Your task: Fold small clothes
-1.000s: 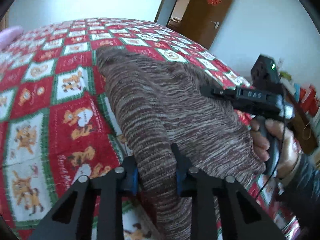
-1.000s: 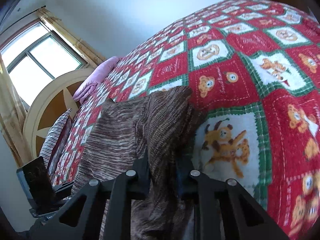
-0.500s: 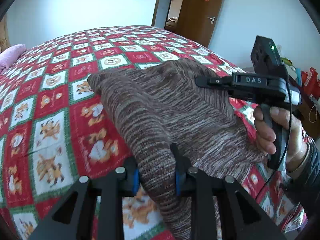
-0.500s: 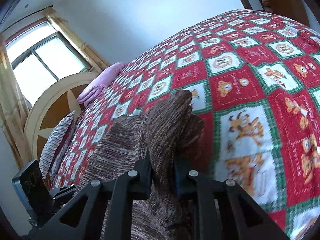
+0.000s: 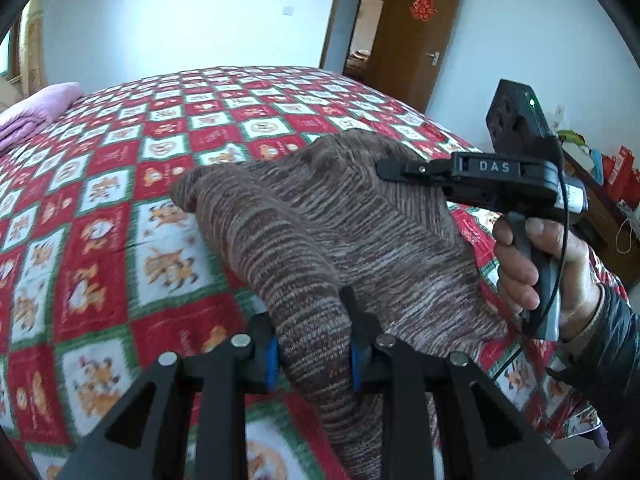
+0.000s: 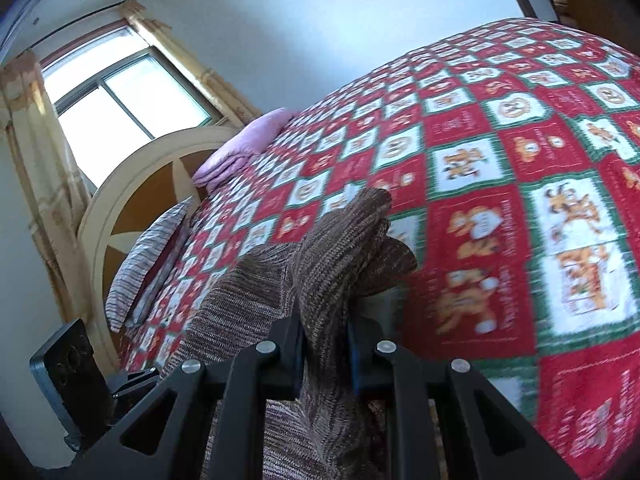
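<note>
A brown striped knit garment (image 5: 320, 224) is held up between both grippers above the bed, its far end draped onto the quilt. My left gripper (image 5: 312, 344) is shut on its near edge. My right gripper (image 6: 326, 344) is shut on another bunched edge of the garment (image 6: 340, 248). The right gripper also shows in the left wrist view (image 5: 404, 169), held by a hand, its tip against the cloth. The left gripper's body shows at the lower left of the right wrist view (image 6: 80, 380).
The bed carries a red, green and white bear-pattern quilt (image 5: 120, 184). A pink folded blanket (image 6: 244, 148) and a striped pillow (image 6: 148, 256) lie by the headboard. A brown door (image 5: 416, 36) stands behind, and cluttered furniture (image 5: 600, 184) at the right.
Both grippers have lifted and pulled back with the garment. Less of it lies on the quilt, and more of the bed shows beyond it.
</note>
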### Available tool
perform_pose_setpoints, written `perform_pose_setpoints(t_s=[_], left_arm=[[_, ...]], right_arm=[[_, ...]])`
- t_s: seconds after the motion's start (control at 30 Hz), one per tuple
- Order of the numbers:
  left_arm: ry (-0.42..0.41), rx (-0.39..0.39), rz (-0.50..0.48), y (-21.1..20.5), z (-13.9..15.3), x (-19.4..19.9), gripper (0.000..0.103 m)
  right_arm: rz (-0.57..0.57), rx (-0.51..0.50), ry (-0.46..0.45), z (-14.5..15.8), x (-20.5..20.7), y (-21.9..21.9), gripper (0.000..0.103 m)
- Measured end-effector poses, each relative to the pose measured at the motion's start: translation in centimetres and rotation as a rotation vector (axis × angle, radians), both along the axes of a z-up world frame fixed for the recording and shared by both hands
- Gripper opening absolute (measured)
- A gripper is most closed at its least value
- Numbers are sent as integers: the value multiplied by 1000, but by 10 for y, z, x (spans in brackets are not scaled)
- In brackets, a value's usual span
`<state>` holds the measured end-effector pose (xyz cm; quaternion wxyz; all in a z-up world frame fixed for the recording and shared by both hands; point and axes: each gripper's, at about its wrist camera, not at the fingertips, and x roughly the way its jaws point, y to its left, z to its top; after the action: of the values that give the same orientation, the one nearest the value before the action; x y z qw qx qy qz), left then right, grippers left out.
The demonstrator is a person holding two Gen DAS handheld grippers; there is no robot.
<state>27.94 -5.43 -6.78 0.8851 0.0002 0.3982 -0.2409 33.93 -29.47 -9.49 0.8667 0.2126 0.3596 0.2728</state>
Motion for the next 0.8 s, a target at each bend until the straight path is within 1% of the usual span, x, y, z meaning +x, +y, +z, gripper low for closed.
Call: perform_pose_setpoints(t_s=[0.27, 0.57, 0.8], left_arm=[[-15, -31, 76, 46, 6, -22, 26], [-14, -49, 152, 86, 3, -36, 26], [-12, -55, 203, 113, 1, -45, 26]], right_arm=[[73, 1, -16, 8, -11, 51, 17], [144, 8, -13, 4, -13, 103, 17], [191, 12, -6, -1, -11, 135, 17]])
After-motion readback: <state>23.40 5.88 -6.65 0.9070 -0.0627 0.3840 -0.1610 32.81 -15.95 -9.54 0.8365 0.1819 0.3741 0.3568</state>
